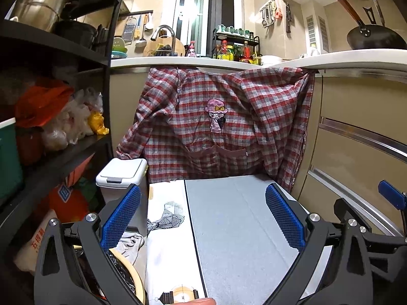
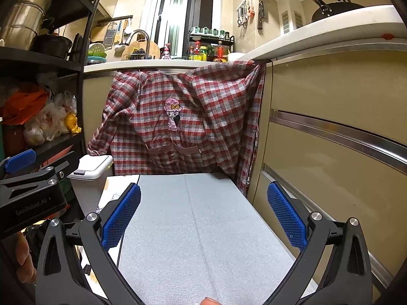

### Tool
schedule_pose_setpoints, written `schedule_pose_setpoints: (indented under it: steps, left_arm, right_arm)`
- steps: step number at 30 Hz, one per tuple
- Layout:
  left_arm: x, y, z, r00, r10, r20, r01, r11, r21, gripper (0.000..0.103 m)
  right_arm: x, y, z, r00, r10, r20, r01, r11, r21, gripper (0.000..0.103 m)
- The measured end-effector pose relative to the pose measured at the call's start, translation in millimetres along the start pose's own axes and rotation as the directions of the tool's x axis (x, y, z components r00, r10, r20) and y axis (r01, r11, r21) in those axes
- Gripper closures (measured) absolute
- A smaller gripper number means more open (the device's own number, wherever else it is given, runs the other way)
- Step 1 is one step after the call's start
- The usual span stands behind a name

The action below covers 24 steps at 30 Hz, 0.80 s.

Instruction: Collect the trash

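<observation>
My left gripper [image 1: 203, 216] is open and empty, held above a grey padded surface [image 1: 236, 228]. My right gripper [image 2: 203, 216] is open and empty above the same grey surface [image 2: 198, 228]. A small white lidded trash bin [image 1: 122, 172] stands on the floor to the left, just beyond my left gripper's left finger; it also shows in the right wrist view [image 2: 94, 167]. A bin lined with a black bag [image 1: 122, 274] sits low at the left, partly hidden by the finger. No loose piece of trash shows between the fingers.
A red plaid apron [image 1: 216, 122] hangs from the counter edge ahead. A black shelf rack [image 1: 63, 139] with plastic bags stands at the left. Beige drawers [image 2: 330, 139] run along the right. A white printed sheet [image 1: 170, 228] lies left of the grey surface.
</observation>
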<state>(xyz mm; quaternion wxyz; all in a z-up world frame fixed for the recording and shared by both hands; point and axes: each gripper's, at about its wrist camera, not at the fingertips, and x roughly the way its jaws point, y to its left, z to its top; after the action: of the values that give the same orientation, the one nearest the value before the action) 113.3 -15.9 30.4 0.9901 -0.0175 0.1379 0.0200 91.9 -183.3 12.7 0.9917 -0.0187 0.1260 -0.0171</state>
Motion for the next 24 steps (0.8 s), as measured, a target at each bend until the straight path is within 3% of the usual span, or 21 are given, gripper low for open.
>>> schedule_pose_setpoints:
  steps: [15,24]
  left_arm:
    - [-2.8,-2.3,0.6,0.999,0.038,0.021,-0.038,0.999,-0.002,0.008]
    - [-2.5,-5.6,-0.1,1.0,0.008,0.018,-0.008,1.0,0.014,0.008]
  right_arm:
    - [-1.2,0.8,-0.2,1.0,0.001,-0.002,-0.001,1.0,0.003,0.005]
    - [-3.1,0.8,-1.9,1.0,0.007,0.002,-0.007,1.0,0.013,0.005]
